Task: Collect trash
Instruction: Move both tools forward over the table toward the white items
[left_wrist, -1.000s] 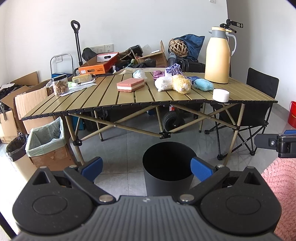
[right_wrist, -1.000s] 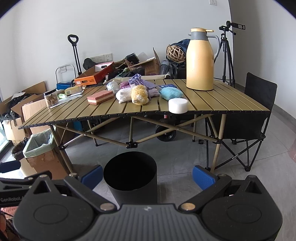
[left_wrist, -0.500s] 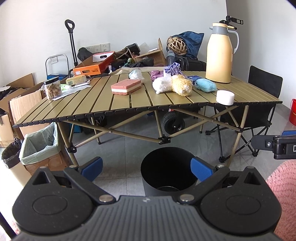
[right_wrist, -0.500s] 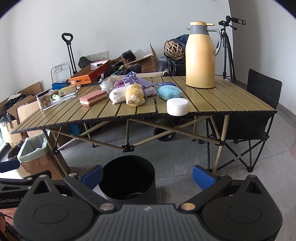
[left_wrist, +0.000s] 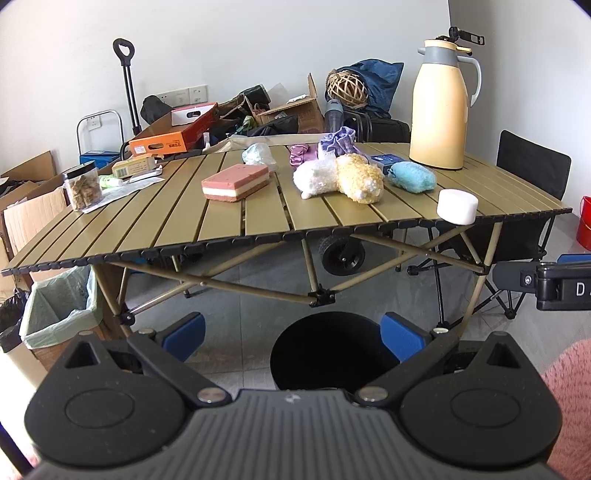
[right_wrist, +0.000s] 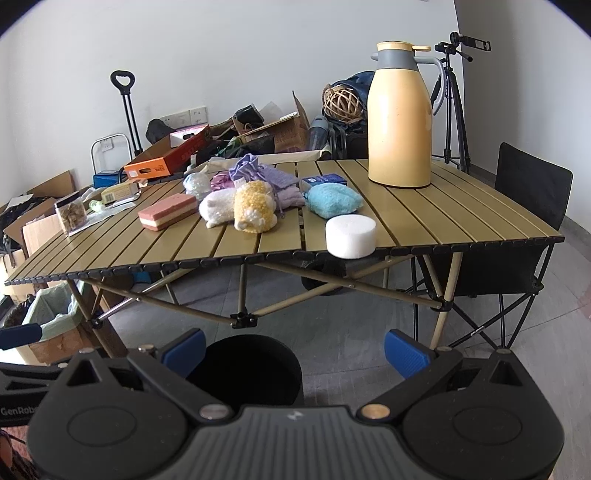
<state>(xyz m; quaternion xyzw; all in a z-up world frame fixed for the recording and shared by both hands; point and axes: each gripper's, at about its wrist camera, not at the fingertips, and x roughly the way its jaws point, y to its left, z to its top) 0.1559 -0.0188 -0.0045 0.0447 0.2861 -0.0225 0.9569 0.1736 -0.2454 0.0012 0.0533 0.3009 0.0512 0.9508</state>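
Note:
A black round bin (left_wrist: 332, 350) stands on the floor in front of the slatted table (left_wrist: 229, 221); it also shows in the right wrist view (right_wrist: 247, 369). On the table lie a white foam disc (right_wrist: 351, 236) at the front edge, a pink sponge block (left_wrist: 236, 182), white and yellow fluffy items (left_wrist: 340, 181), a blue fluffy item (right_wrist: 334, 199) and a crumpled plastic wad (left_wrist: 258, 155). My left gripper (left_wrist: 293, 334) is open and empty, above the bin. My right gripper (right_wrist: 295, 349) is open and empty, just right of the bin.
A tall yellow thermos (right_wrist: 400, 118) stands at the table's back right. A jar (left_wrist: 82, 188), papers and boxes sit at the left. A lined cardboard bin (left_wrist: 59, 306) is on the floor at left, a black folding chair (right_wrist: 517, 229) at right, a tripod (right_wrist: 454, 110) behind.
Both grippers have risen and moved closer to the table, so the tabletop looks larger and the bin sits lower in both views. Both stay open and empty.

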